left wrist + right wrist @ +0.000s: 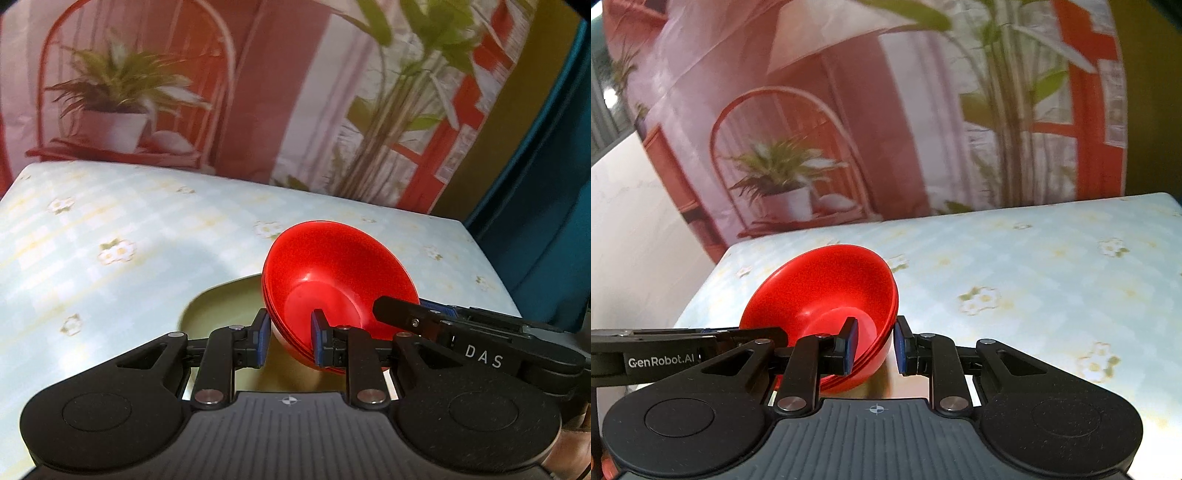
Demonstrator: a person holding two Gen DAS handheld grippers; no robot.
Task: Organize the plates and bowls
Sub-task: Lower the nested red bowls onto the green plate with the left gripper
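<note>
Straddling the rim of the stacked red bowls, my left tool gripped one side and my right tool the opposite, above the pale plate on the counter. Mid-carry, I judged; setting them down level comes next.

"DAS" in white on right tongs body, left wrist view. "GenRobot.AI" in white on left tongs body, right wrist view.

Pale green plate mostly hidden behind left gripper and stacked red bowls. Bowl count unclear. Backdrop blurred.
</note>
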